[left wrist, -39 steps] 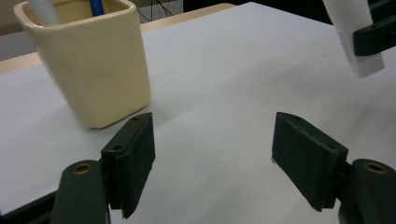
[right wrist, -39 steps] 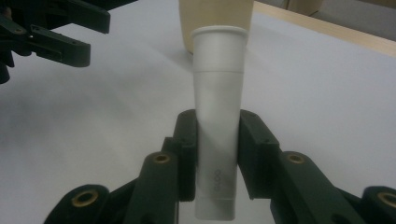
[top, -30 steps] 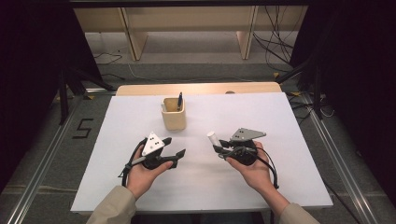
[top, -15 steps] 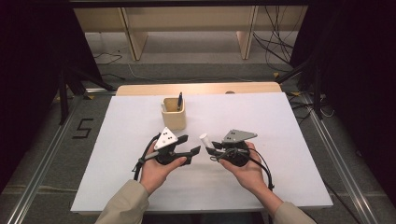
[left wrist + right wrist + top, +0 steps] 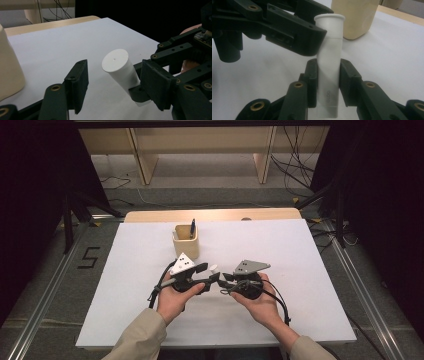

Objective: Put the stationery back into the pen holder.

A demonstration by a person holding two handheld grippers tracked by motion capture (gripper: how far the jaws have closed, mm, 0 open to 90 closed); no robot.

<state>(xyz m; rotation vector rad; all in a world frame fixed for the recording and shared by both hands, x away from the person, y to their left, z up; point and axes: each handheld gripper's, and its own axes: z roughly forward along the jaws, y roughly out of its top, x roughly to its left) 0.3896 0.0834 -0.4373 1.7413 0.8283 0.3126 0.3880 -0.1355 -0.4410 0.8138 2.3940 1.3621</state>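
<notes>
White desk [image 5: 125, 310], lower centre: right tongs [image 5: 223, 283] clamp a white tube [image 5: 329, 72]; left tongs [image 5: 112, 80] (jaws just narrowing) straddle its cap end, not yet pressing.

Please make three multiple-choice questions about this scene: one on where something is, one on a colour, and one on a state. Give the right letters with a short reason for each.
1. Where does the beige holder stand?
A. on the white table cover, beyond the two hands
B. on the floor beside the table
C. in the person's left hand

2. What colour is the tube between the tools?
A. red
B. white
C. green

3. What is the state of the right tool?
A. open and empty
B. shut on the tube
C. lying on the table

Answers:
1 A: the beige holder sits on the white table cover, past both hands.
2 B: the tube is plainly white.
3 B: the right tool has both pads pressed on the tube's sides, while the left tool has its jaws around the cap end without touching.
</notes>
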